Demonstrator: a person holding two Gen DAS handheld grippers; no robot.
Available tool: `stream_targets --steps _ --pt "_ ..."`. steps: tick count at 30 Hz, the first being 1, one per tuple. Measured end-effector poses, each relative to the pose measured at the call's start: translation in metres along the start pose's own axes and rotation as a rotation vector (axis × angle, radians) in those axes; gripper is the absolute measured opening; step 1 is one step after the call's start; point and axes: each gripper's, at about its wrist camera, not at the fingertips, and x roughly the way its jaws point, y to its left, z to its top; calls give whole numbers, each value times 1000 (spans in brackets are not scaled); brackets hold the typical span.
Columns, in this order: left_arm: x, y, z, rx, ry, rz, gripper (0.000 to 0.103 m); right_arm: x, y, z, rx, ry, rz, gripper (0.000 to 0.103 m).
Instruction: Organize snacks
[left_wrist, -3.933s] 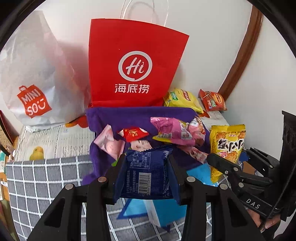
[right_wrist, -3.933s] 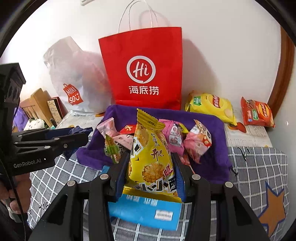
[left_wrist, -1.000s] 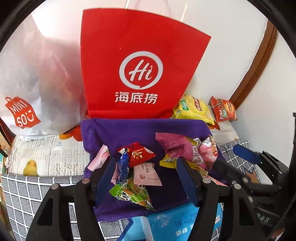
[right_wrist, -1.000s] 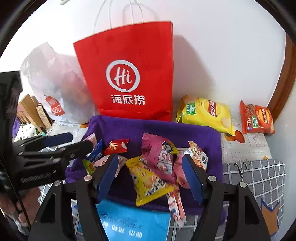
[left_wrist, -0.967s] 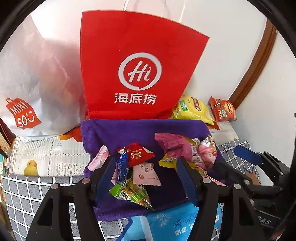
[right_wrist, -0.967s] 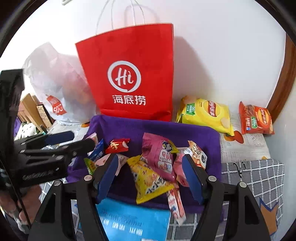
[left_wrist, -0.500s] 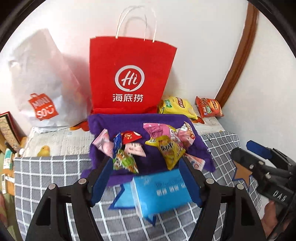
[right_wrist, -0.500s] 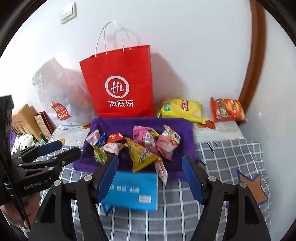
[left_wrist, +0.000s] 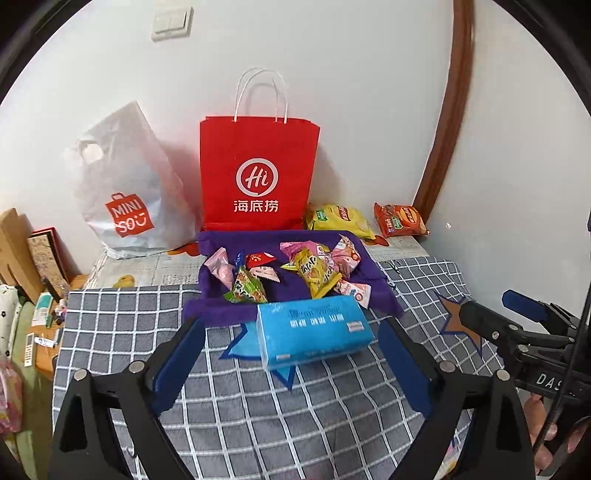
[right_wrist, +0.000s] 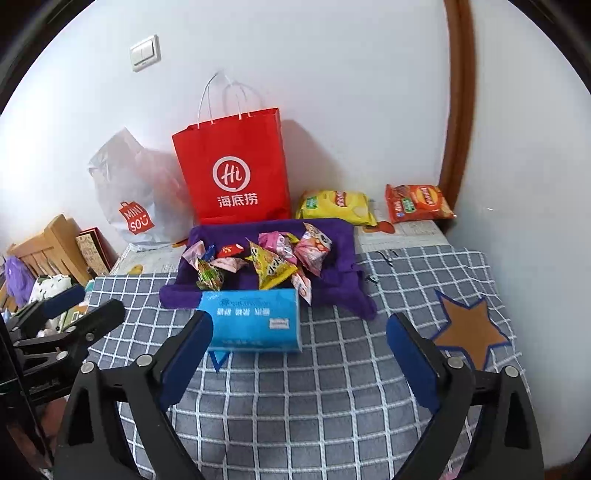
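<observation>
I have both the left tongs (left_wrist: 291, 360) and the right tongs (right_wrist: 299, 354) spread wide, having just been opening, nothing between them; the small crinkly foil snack packets (left_wrist: 317, 271) lie heaped on the purple fleece cloth (left_wrist: 218, 315), just behind the blue tissue pack (left_wrist: 314, 332); light, slippery, crushable; I would pinch a sealed edge.

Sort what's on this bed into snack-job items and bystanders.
Job:
small snack packets
purple cloth under them
yellow chip bag
orange-red chip bag

Bystanders:
blue tissue pack
red paper bag
white plastic bag
</observation>
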Motion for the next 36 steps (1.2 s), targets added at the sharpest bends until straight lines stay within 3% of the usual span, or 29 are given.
stream_targets --steps 13,36 --pt "-48 -26 -23 34 -62 65 99 -54 -9 -37 7 -49 -1 97" --pt "-65 -36 -26 47 -84 79 99 -72 -7 -45 -1 -69 12 97"
